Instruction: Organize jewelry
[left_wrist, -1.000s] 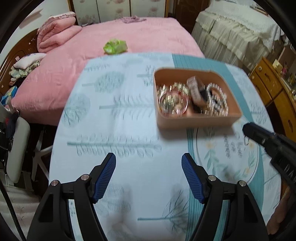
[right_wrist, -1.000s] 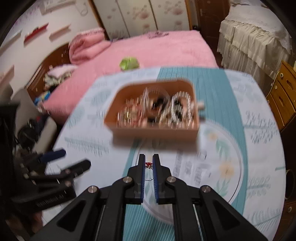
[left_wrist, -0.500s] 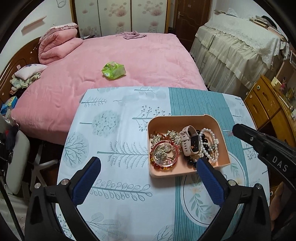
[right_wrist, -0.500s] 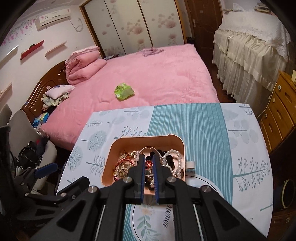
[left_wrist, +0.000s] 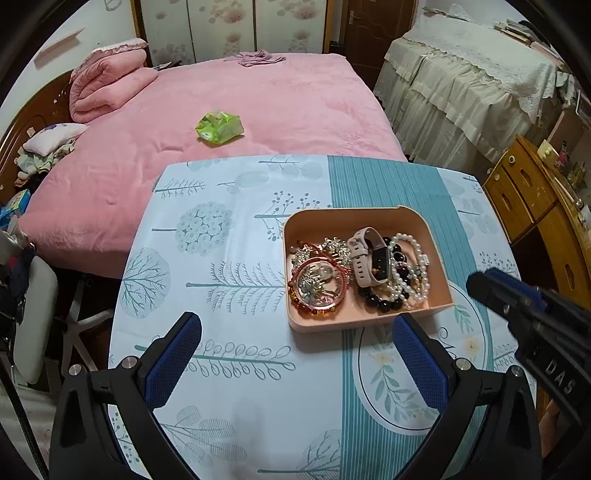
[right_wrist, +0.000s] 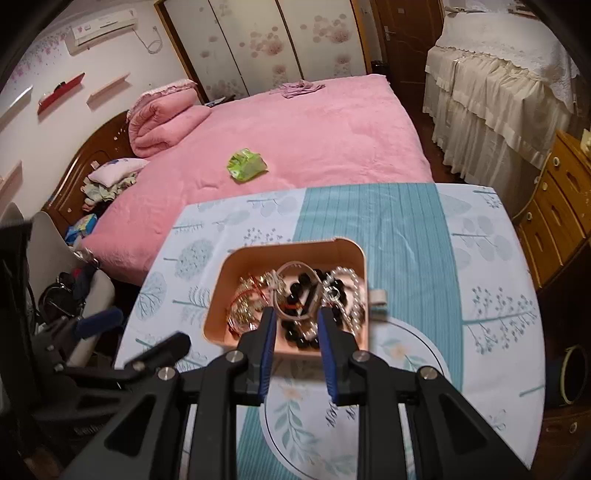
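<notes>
A pink tray (left_wrist: 439, 258) on the patterned tablecloth holds a pink smartwatch (left_wrist: 365, 254), pearl bracelets (left_wrist: 413, 266), black beads (left_wrist: 384, 304), a red and amber bracelet (left_wrist: 317, 288) and silver pieces. My left gripper (left_wrist: 295, 328) is wide open and empty, just in front of the tray. My right gripper (right_wrist: 295, 317) is open and empty above the tray's (right_wrist: 221, 295) near edge; it also shows at the right of the left wrist view (left_wrist: 517, 306).
The table (left_wrist: 236, 369) stands against a pink bed (left_wrist: 258, 103) with a green packet (left_wrist: 219, 127). A wooden dresser (left_wrist: 535, 195) is at the right and a chair (left_wrist: 33, 317) at the left. A white cloth-covered bed (right_wrist: 498, 74) stands at the far right.
My right gripper, shut on a small ringed piece, rose over the tray and opened; the piece is no longer between its fingers. My left gripper pulled back and opened wider.
</notes>
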